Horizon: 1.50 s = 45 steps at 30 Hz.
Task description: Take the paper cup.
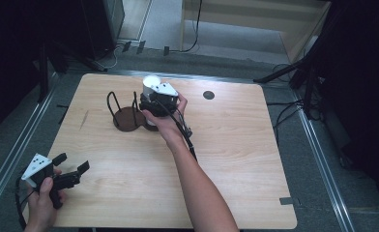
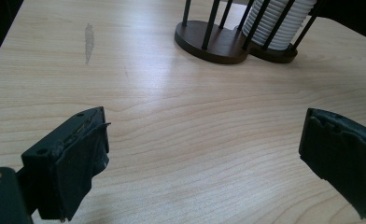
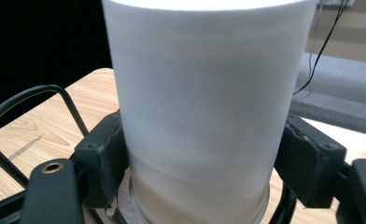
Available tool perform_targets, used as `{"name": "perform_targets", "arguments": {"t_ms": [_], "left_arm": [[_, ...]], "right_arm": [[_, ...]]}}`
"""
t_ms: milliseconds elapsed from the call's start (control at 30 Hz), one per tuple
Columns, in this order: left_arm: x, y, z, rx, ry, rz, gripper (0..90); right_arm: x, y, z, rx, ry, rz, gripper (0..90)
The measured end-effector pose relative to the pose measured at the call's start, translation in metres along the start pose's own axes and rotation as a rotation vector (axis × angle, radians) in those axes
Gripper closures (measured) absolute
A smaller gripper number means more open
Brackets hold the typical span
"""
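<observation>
White cup (image 3: 204,107) is standing upright w/ long axis vertical, sitting btwn right gripper (image 1: 154,104) jaws, which are clamping its sides over the wire holder (image 1: 124,113). Left gripper (image 1: 64,174) is idling far off near the table (image 1: 236,159) corner, jaws wide.

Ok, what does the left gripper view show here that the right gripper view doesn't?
Left gripper view: the left tool open over the table, a grey smear on the wood, and a ribbed white stack standing in one bay of the holder, the other bay empty. Right gripper view: the right tool clamped on a smooth white cup, seen close, with a cable behind. Both: the table and the holder's black wire posts.
</observation>
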State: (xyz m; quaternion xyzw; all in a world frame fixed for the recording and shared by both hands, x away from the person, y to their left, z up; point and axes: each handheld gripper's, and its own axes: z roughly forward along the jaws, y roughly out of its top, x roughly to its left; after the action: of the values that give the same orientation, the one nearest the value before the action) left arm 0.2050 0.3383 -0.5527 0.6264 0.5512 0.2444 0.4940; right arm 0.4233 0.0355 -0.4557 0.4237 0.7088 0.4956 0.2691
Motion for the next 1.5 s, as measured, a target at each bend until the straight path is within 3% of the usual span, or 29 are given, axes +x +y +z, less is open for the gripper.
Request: {"name": "perform_targets", "arguments": {"t_ms": [367,1500], "left_arm": [[0.000,0.000,0.000,0.001,0.000,-0.001,2.2],[0.000,0.000,0.000,0.003,0.000,-0.001,2.1]], "right_arm": [[0.000,0.005,-0.004,-0.032,-0.001,-0.025,26.6],[-0.001,0.022,-0.010,-0.058,0.011,-0.013,27.8]]}}
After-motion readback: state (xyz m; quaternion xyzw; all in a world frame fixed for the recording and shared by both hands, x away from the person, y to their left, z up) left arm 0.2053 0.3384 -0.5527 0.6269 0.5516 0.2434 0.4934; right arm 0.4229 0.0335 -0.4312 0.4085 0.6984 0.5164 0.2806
